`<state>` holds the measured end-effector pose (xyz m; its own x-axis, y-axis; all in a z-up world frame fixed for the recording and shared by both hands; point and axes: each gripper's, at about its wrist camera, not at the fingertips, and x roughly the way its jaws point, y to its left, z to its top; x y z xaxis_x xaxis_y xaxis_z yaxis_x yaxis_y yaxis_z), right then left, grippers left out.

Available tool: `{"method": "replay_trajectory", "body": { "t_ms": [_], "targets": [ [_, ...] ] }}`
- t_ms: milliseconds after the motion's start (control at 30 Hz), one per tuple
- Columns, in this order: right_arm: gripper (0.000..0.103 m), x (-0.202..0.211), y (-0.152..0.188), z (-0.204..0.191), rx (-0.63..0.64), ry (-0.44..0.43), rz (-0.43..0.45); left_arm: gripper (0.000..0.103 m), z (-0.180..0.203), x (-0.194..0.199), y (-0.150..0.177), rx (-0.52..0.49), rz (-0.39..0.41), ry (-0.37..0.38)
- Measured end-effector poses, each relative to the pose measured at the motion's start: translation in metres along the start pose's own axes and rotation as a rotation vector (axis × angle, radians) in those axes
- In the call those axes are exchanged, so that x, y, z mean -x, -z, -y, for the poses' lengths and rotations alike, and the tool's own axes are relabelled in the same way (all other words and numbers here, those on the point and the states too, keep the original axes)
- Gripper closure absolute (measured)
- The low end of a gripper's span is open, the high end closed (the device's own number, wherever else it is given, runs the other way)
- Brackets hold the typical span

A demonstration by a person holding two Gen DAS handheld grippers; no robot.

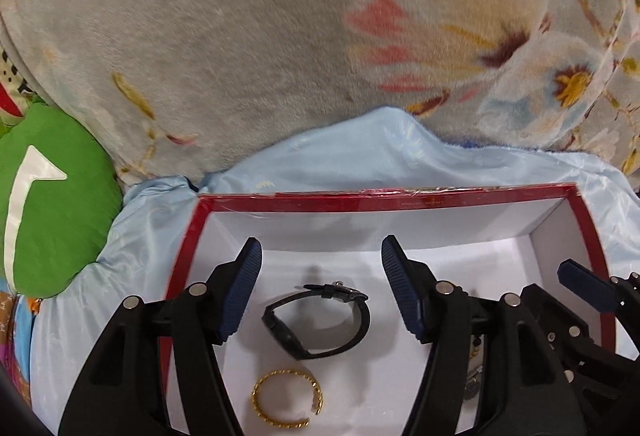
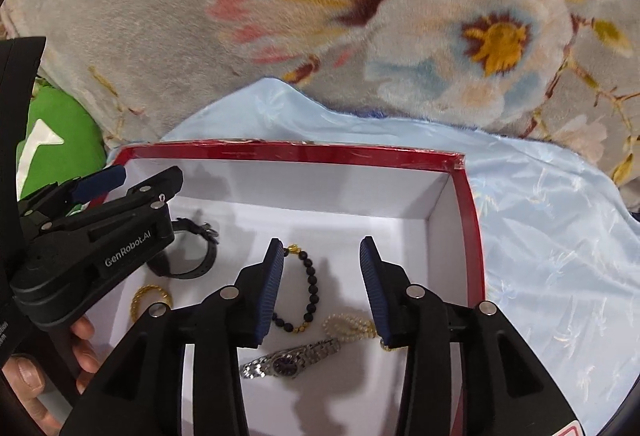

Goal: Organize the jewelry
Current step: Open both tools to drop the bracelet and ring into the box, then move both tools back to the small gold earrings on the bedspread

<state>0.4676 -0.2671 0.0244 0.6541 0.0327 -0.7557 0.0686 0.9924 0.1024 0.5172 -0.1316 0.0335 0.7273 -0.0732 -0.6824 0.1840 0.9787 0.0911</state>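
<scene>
Both claws, left gripper (image 1: 320,292) and right gripper (image 2: 322,290), hang released over the red box (image 2: 474,236); dipping back in could snag the bead bracelet (image 2: 310,286).

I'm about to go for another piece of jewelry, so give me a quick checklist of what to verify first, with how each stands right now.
1. Left gripper empty, blue pads apart: ok.
2. Right gripper empty, pads apart: ok.
3. Black strap wristwatch and twisted gold open bangle lie loose on the floor of the red-rimmed white cardboard box: ok.
4. Black bead bracelet, white pearl strand and silver metal-link watch inside the box too: ok.
5. Pieces kept apart: not ok, the pearl strand touches the silver watch.
6. Any jewelry left outside on the pale blue satin cloth: cannot tell, only part shows.
</scene>
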Motion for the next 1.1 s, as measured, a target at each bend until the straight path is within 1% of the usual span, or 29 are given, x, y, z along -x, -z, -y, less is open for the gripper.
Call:
{"method": "replay_trajectory", "body": {
  "t_ms": [67,133,267,367,400,433,533,633,733,800,933,1033,1100],
  "targets": [
    [0.062,0.013,0.004,-0.007,0.023,0.015,0.027,0.043,-0.004,0.014,0.002,-0.002,0.014,-0.002],
    [0.058,0.029,0.009,-0.011,0.033,0.017,0.051,0.043,-0.007,0.027,0.005,-0.003,0.024,-0.006],
    [0.055,0.064,0.023,-0.014,0.024,-0.009,0.089,0.043,-0.016,0.056,0.016,0.002,0.033,0.004],
    [0.054,0.091,0.038,-0.015,0.021,-0.026,0.110,0.043,-0.021,0.083,0.029,0.000,0.048,0.005],
    [0.052,0.100,0.044,-0.015,0.020,-0.030,0.119,0.043,-0.024,0.092,0.034,0.001,0.050,0.005],
    [0.050,0.109,0.049,-0.014,0.018,-0.032,0.125,0.042,-0.027,0.100,0.039,0.004,0.049,0.007],
    [0.046,0.137,0.074,-0.013,0.018,-0.039,0.144,0.035,-0.036,0.127,0.059,0.004,0.055,0.008],
    [0.045,0.166,0.107,-0.012,0.018,-0.055,0.146,0.028,-0.047,0.158,0.090,-0.011,0.077,-0.002],
    [0.044,0.192,0.149,-0.011,0.019,-0.074,0.138,0.027,-0.058,0.180,0.128,-0.030,0.056,0.008],
    [0.044,0.203,0.174,-0.014,0.040,-0.059,0.128,0.027,-0.063,0.188,0.158,-0.042,0.016,0.005],
    [0.044,0.218,0.227,-0.021,0.068,-0.018,0.110,0.027,-0.066,0.193,0.214,-0.076,-0.070,0.004],
    [0.044,0.219,0.262,-0.025,0.049,-0.042,0.066,0.027,-0.067,0.196,0.259,-0.089,-0.123,-0.007],
    [0.044,0.216,0.284,-0.027,0.026,-0.054,0.037,0.027,-0.068,0.197,0.281,-0.075,-0.156,0.000]
  ]
}}
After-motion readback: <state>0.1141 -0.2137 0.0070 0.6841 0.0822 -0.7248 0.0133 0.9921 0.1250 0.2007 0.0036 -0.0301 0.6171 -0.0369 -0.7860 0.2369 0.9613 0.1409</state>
